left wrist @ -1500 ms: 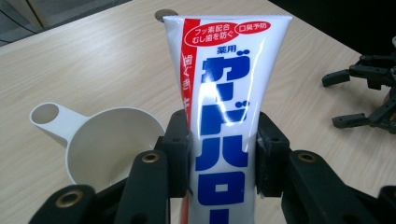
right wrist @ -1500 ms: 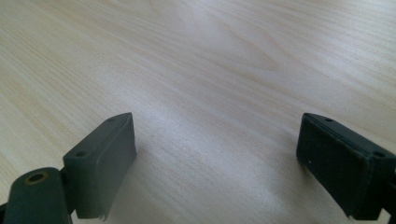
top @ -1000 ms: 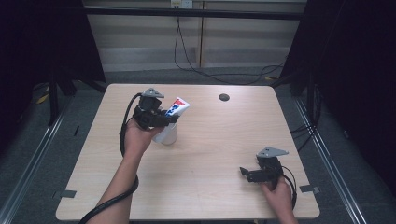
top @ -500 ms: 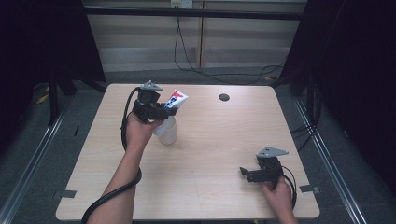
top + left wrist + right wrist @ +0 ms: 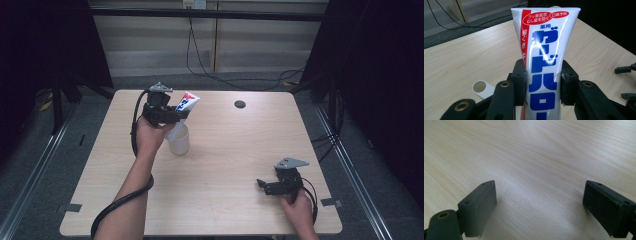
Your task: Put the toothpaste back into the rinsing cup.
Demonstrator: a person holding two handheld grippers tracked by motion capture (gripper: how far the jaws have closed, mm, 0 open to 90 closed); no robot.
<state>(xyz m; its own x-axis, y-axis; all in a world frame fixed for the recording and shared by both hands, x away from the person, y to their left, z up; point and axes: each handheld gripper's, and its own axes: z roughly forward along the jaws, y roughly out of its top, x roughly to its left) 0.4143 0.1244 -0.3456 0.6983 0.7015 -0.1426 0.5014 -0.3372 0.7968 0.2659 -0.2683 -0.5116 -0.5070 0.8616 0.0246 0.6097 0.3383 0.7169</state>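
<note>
Your left tongs [image 5: 176, 114] are clamped on the white toothpaste tube with blue lettering and a red stripe [image 5: 186, 104]; in the left gripper view the two black pads [image 5: 520, 80] press the tube's [image 5: 544, 62] sides just below its middle, and its flat crimped end points away from the camera. From the high view the tube sits in the air, tilted, directly above the white plastic cup [image 5: 178, 140] — its lower end points down at the cup's mouth; whether it touches the rim you cannot tell. The cup stands upright on the pale wood-grain worktop [image 5: 225, 150], just beside your left hand [image 5: 149, 136]; in the left gripper view the cup's open rim [image 5: 480, 87] shows low, to the left of the tube.

Your right tongs [image 5: 266, 185] rest well apart from the cup, toward the near right corner of the worktop, in your right hand [image 5: 299, 206]; the jaws stand wide apart with nothing between them — the right gripper view shows bare wood [image 5: 536, 170] between the pads [image 5: 479, 205]. A small dark round grommet [image 5: 240, 104] lies beyond the cup, near the worktop's far edge.
</note>
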